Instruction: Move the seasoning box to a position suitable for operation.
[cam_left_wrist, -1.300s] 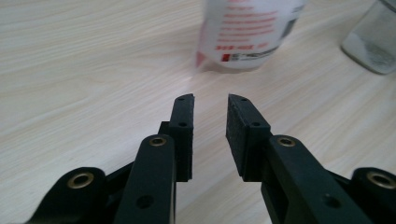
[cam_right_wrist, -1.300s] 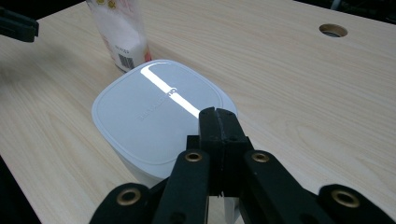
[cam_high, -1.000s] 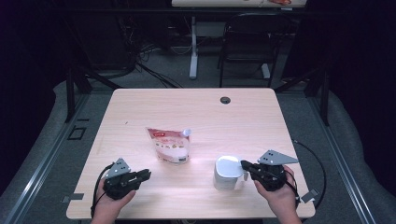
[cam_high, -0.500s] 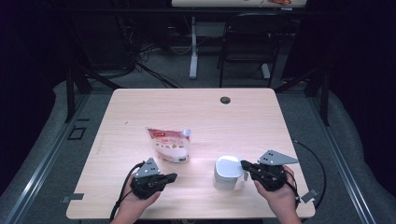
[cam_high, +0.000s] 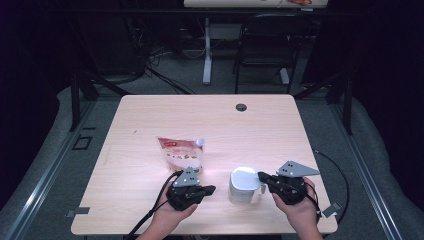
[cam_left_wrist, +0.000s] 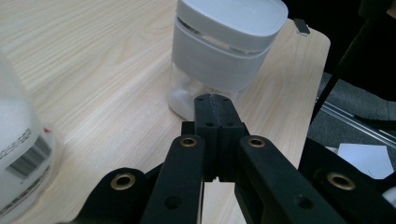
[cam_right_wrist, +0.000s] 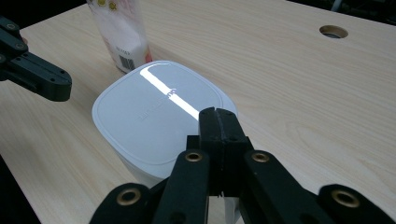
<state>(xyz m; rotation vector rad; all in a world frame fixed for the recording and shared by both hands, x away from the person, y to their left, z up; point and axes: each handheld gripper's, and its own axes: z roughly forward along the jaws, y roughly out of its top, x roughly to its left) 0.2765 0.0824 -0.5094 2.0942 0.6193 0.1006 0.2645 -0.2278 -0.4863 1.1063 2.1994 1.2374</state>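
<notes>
Tipping is the risk I see: the white lidded canister (cam_high: 244, 185) stands upright at the lower middle of the high view, and a shove from closed jaws could topple it or slide it toward the near table (cam_high: 150, 115) edge. The right gripper (cam_high: 261, 177) sits clenched and empty at its right side, seemingly touching. The left gripper (cam_high: 212, 189), also clenched on nothing, points at it from lower left, just short. The pouch (cam_high: 181, 153) lies behind.
</notes>
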